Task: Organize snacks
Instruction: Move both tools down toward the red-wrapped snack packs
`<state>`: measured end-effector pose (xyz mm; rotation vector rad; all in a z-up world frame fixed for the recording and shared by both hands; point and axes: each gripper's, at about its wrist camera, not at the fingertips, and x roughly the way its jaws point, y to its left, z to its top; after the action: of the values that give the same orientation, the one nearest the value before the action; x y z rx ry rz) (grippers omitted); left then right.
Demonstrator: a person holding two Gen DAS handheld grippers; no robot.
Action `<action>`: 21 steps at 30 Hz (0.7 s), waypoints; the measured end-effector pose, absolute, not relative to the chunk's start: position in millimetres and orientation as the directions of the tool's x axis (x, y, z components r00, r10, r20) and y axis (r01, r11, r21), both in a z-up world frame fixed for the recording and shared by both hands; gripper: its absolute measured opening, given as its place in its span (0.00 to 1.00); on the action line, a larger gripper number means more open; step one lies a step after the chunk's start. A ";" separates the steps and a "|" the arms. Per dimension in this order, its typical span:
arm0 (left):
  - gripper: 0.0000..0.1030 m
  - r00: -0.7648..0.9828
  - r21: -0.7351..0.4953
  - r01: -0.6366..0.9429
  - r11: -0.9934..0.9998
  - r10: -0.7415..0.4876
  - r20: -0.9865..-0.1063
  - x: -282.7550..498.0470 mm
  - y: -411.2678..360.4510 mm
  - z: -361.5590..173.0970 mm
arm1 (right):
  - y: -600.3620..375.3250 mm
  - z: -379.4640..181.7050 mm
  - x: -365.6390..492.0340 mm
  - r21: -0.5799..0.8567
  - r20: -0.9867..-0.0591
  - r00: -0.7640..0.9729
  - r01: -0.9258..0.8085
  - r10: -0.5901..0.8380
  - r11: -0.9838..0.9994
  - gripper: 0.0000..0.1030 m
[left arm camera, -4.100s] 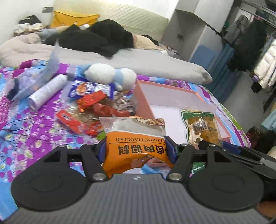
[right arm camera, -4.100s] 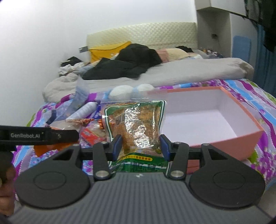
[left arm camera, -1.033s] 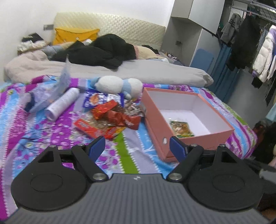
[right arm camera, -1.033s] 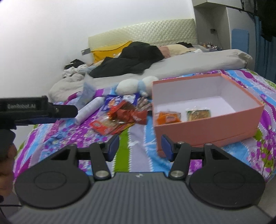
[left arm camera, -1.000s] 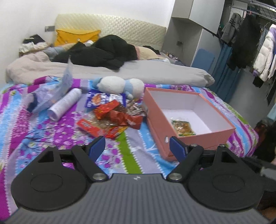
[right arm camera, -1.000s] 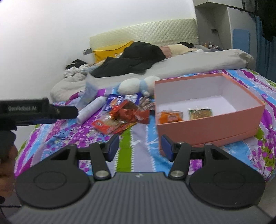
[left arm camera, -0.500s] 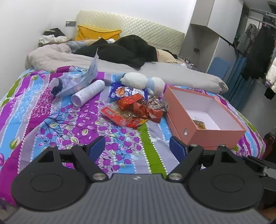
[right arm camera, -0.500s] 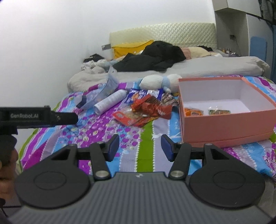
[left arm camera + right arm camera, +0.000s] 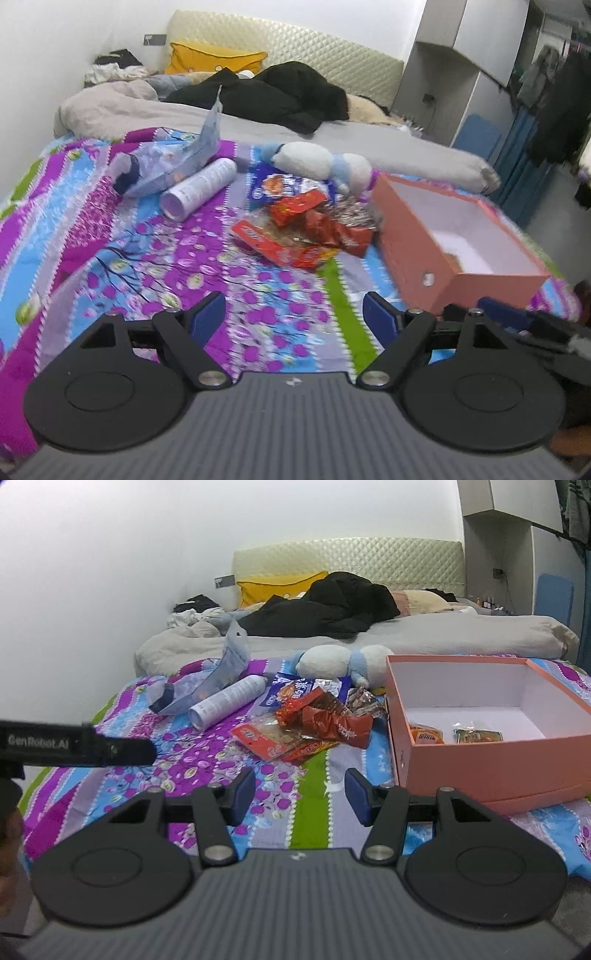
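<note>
- Two snack packets lie inside the open pink cardboard box.
- A heap of red foil snack wrappers awaits on the floral bed.
- Left gripper and right gripper fingers open, empty.

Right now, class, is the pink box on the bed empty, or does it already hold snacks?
Not empty. The pink box holds an orange packet and a green packet on its white floor.

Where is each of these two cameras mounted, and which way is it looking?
Left wrist: sits on the left gripper, looking along its open fingers over the bed at the snack pile; the other gripper's tip shows at right.
Right wrist: sits on the right gripper, open, empty, facing the pink box; the left gripper's arm and a bit of hand show at left.
Both share the snacks, box, white tube and plush toy.
</note>
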<state>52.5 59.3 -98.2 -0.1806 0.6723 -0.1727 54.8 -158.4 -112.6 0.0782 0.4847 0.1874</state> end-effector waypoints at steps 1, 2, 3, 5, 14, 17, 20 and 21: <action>0.82 0.762 -0.222 0.101 0.970 -0.219 -0.609 59.4 61.1 -102.7 | -158.0 -114.5 59.6 0.117 -0.459 0.867 -0.154 0.191 0.981 0.54; 0.82 0.754 -0.229 0.102 0.968 -0.225 -0.617 65.5 63.2 -107.1 | -157.4 -116.5 64.0 0.113 -0.464 0.866 -0.149 0.185 0.982 0.54; 0.82 0.747 -0.230 0.100 0.968 -0.226 -0.625 72.5 64.9 -111.8 | -156.7 -118.8 68.3 0.110 -0.466 0.867 -0.143 0.178 0.984 0.54; 0.82 0.743 -0.221 0.094 0.971 -0.216 -0.634 82.8 68.1 -119.2 | -155.3 -124.0 75.9 0.106 -0.469 0.866 -0.139 0.172 0.985 0.54; 0.82 0.724 -0.206 0.073 0.976 -0.194 -0.662 142.0 73.7 -147.6 | -146.8 -152.7 116.4 0.089 -0.502 0.848 -0.146 0.171 0.985 0.54; 0.82 0.726 -0.201 0.066 0.977 -0.185 -0.662 163.6 71.6 -154.8 | -144.2 -162.3 133.5 0.084 -0.510 0.842 -0.154 0.175 0.985 0.54; 0.82 0.731 -0.216 0.065 0.974 -0.193 -0.654 182.2 69.7 -160.0 | -142.1 -170.0 150.8 0.075 -0.523 0.835 -0.157 0.173 0.985 0.54; 0.82 0.728 -0.224 0.064 0.972 -0.199 -0.656 190.2 68.8 -163.2 | -142.0 -172.9 157.8 0.074 -0.526 0.833 -0.157 0.172 0.985 0.54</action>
<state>190.2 68.8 -163.2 -0.1911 0.7425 -0.1462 157.8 -142.0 -172.9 0.0282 0.5596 0.1742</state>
